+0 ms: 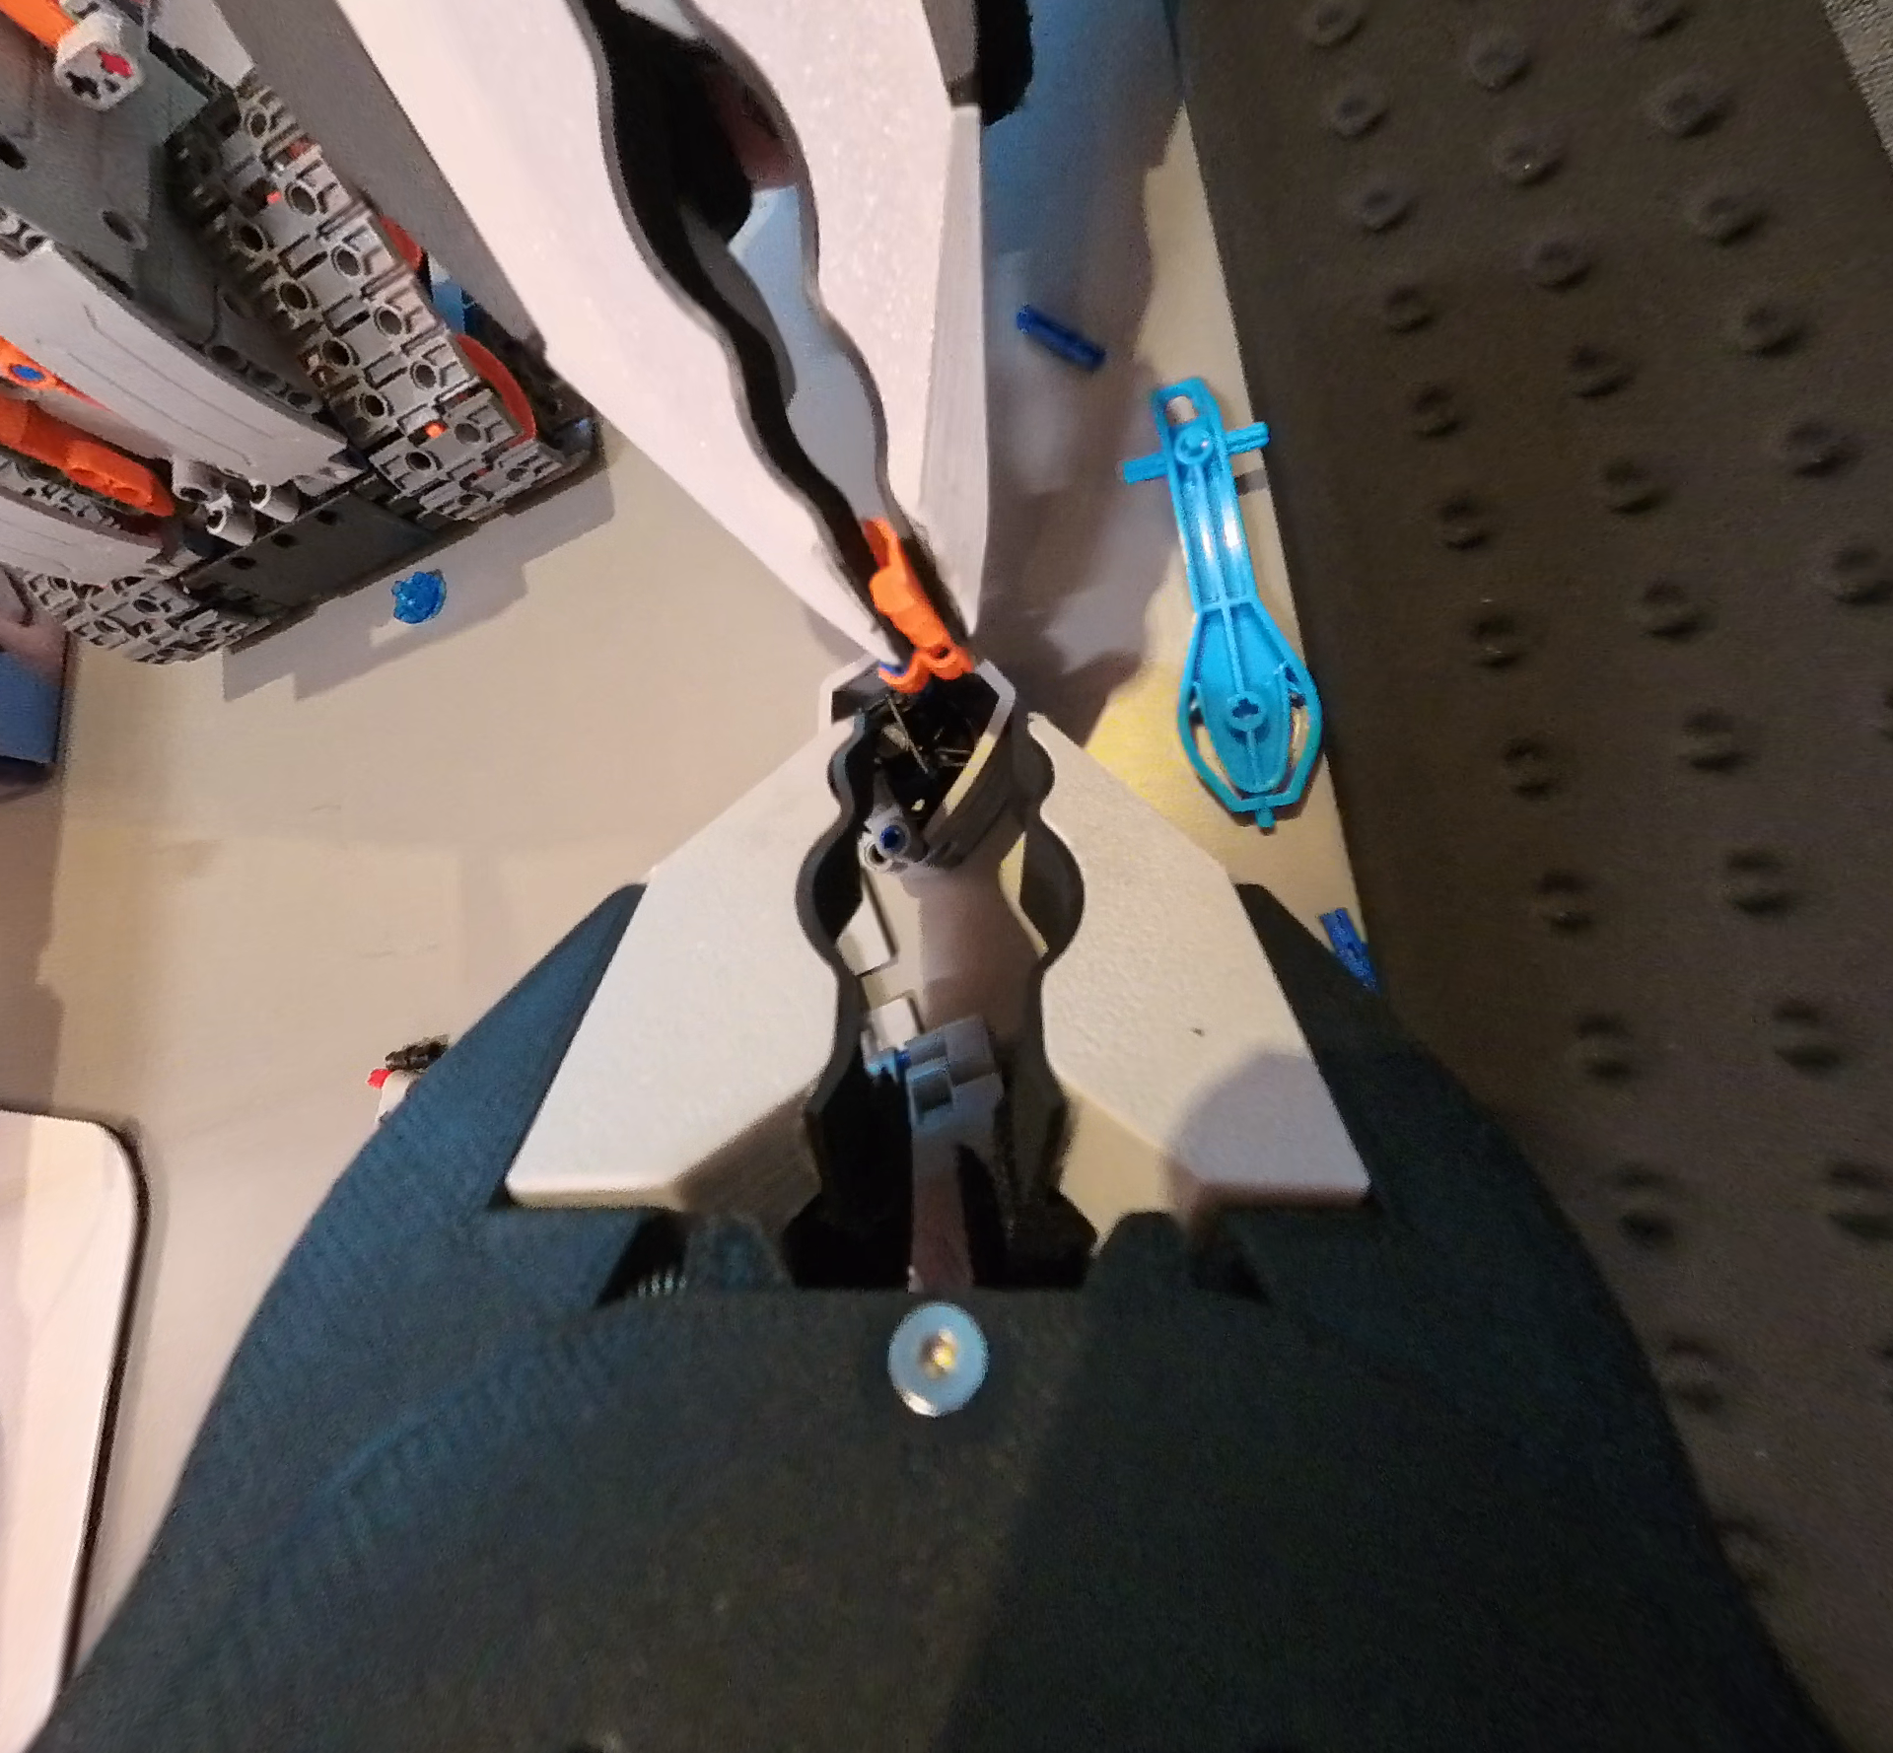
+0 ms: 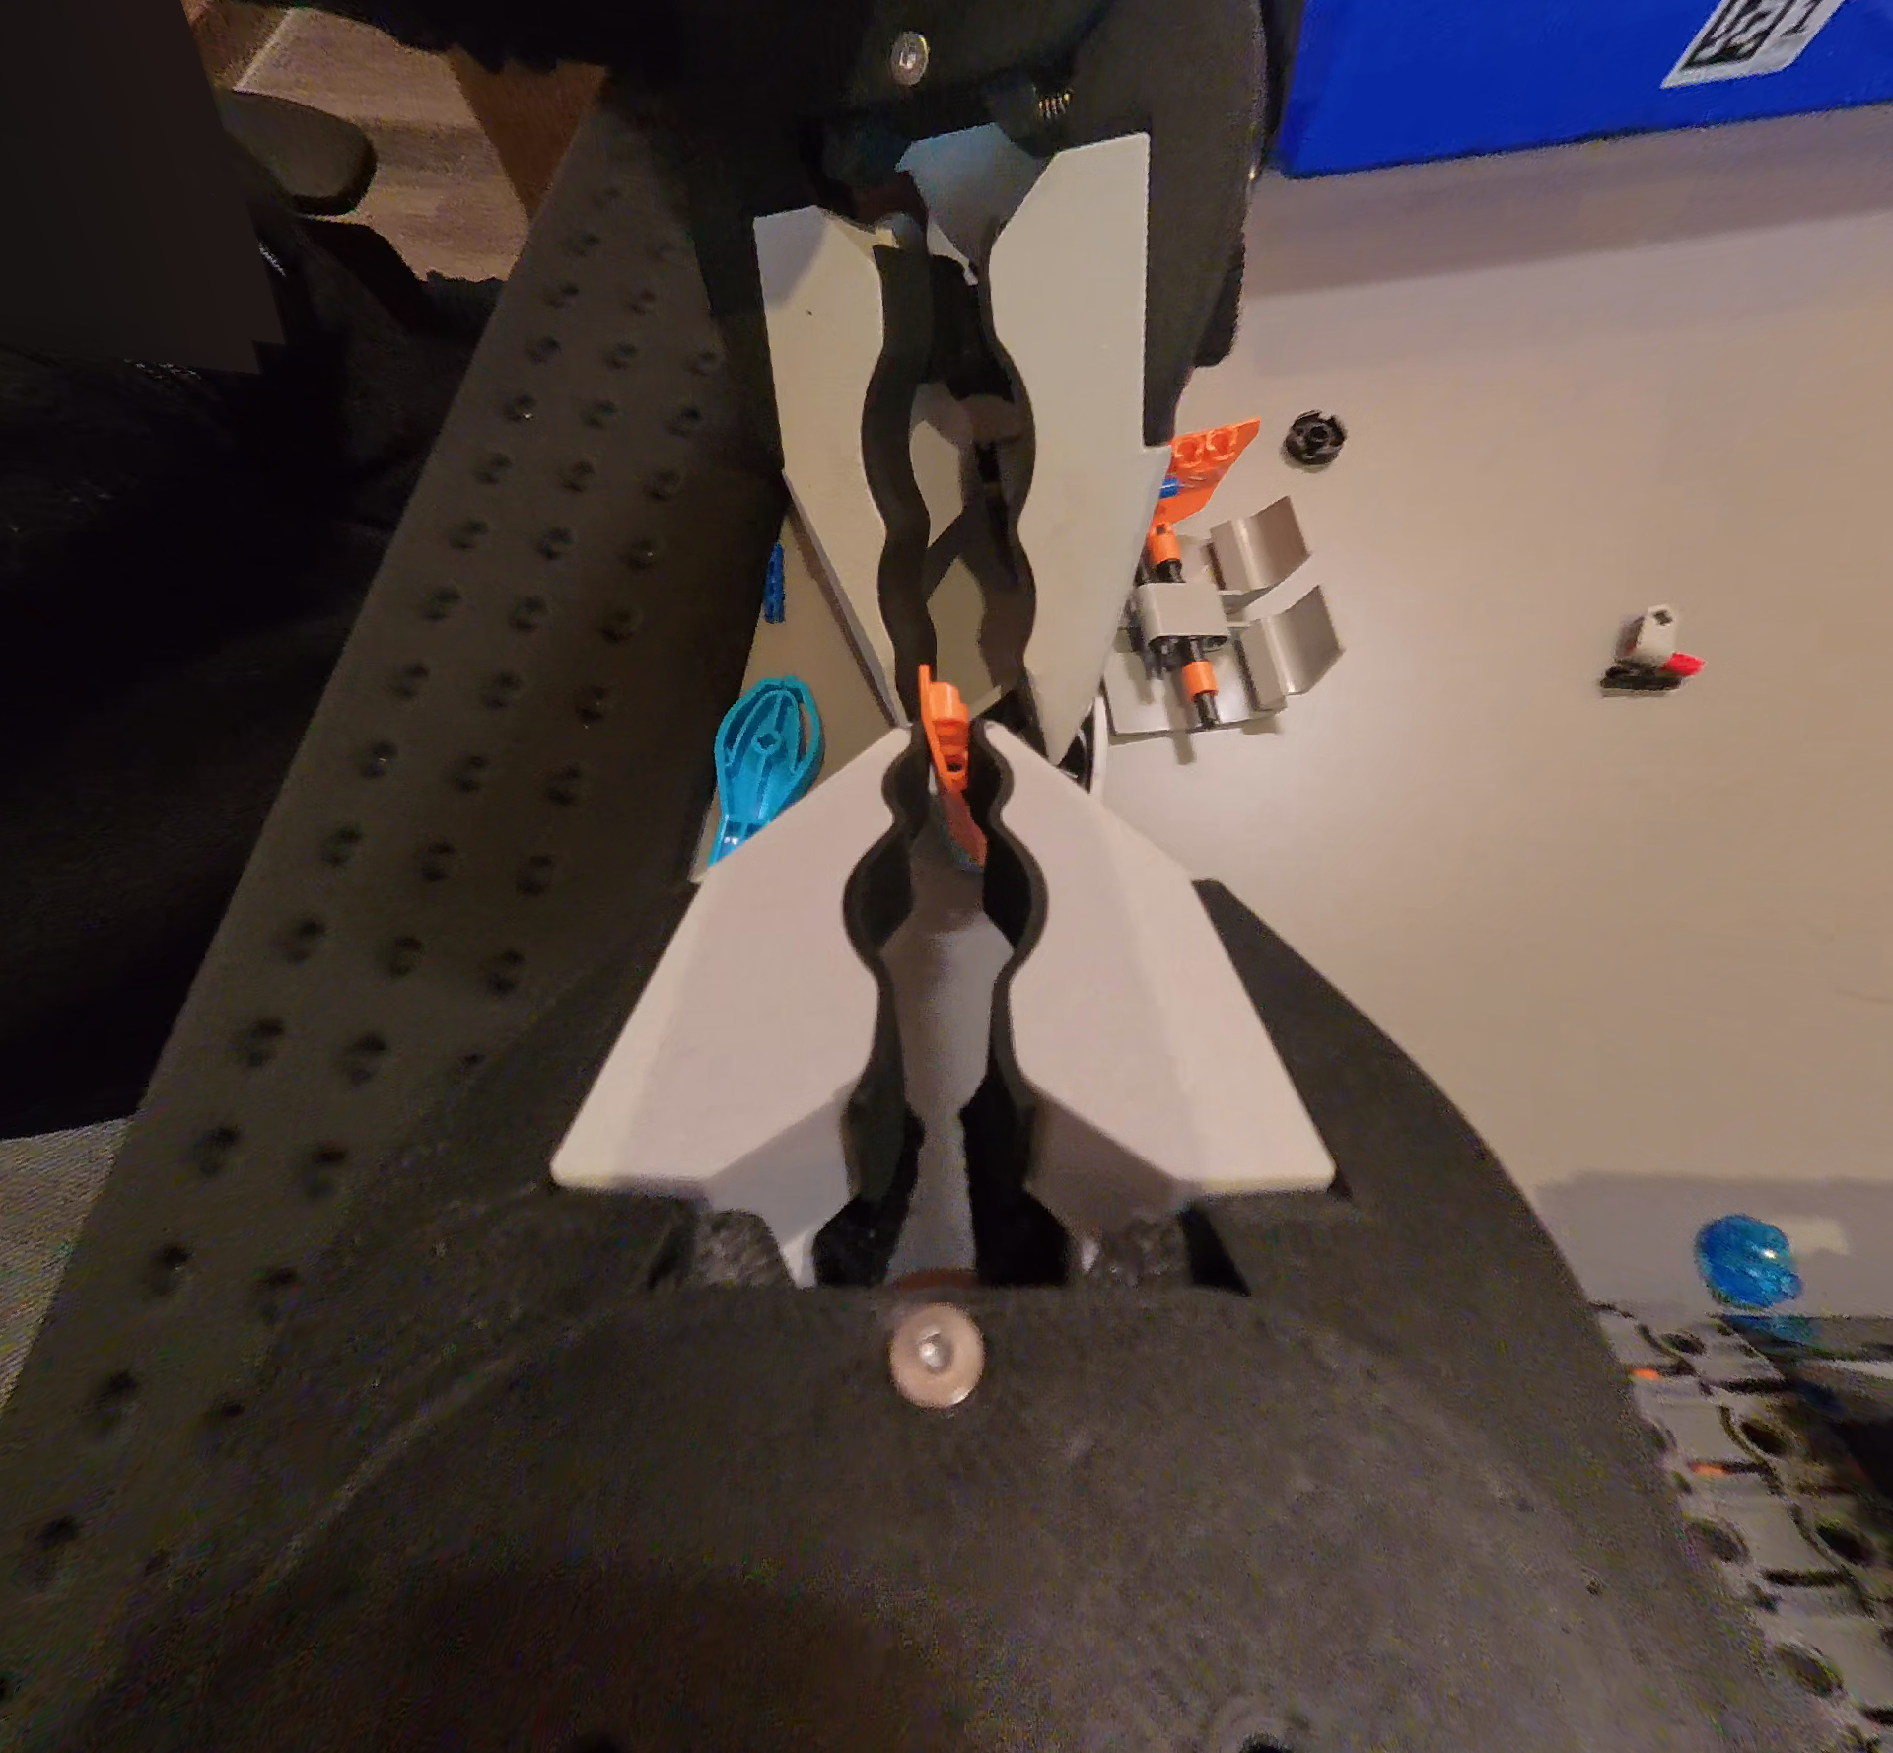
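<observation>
glossy plastic orange piece (image 2: 948,751)

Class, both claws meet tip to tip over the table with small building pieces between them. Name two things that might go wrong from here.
1. The right claw pinches the orange piece only at its tips; it may slip or twist out.
2. The left claw grips a small dark assembly at its tips, close against the other claw; pushing off-line might knock it loose among the loose parts near the turquoise piece.

paddle part (image 1: 1234,618): on the desk (image 1: 512,833), at its edge beside the studded mat (image 1: 1588,679)
tracked model (image 1: 256,352): on the desk, well apart from the paddle part
</observation>
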The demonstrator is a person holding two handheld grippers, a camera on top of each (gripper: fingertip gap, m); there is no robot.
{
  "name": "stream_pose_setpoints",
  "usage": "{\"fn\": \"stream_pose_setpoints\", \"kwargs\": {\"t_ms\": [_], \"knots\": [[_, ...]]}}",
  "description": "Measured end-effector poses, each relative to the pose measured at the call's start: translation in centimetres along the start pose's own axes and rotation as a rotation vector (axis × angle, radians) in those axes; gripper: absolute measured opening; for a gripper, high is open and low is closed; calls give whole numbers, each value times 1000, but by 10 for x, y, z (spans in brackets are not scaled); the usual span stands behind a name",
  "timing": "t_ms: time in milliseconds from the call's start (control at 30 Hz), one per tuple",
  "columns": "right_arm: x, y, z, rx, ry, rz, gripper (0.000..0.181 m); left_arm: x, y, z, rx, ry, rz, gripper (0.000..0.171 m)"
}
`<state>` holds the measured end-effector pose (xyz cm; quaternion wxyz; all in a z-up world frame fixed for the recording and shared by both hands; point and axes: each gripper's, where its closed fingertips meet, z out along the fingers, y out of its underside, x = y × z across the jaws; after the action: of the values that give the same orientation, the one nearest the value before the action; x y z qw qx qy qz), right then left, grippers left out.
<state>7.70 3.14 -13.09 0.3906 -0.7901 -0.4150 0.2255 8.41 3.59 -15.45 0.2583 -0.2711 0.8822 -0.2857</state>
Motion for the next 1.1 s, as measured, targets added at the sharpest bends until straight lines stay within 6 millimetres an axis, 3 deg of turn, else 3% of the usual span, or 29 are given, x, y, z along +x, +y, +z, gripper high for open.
{"fn": "stream_pose_setpoints", "kwargs": {"t_ms": [67,133,233,700,1100], "knots": [[-2,-2,-3,22,-10,-5,18,-1,-1,1,4,-4,-4,23],[-1,-2,-6,17,18,-29,20,-1,-1,1,-3,-9,0,23],[1,-4,-11,20,56,-65,4,-1,-2,1,5,-1,-7,24],[2,1,-9,-96,87,-95,4,-3,-1,1,5,-20,-12,23],[0,-2,-2,-215,-51,-68,5,-3,-1,0,13,-8,-27,23]]}}
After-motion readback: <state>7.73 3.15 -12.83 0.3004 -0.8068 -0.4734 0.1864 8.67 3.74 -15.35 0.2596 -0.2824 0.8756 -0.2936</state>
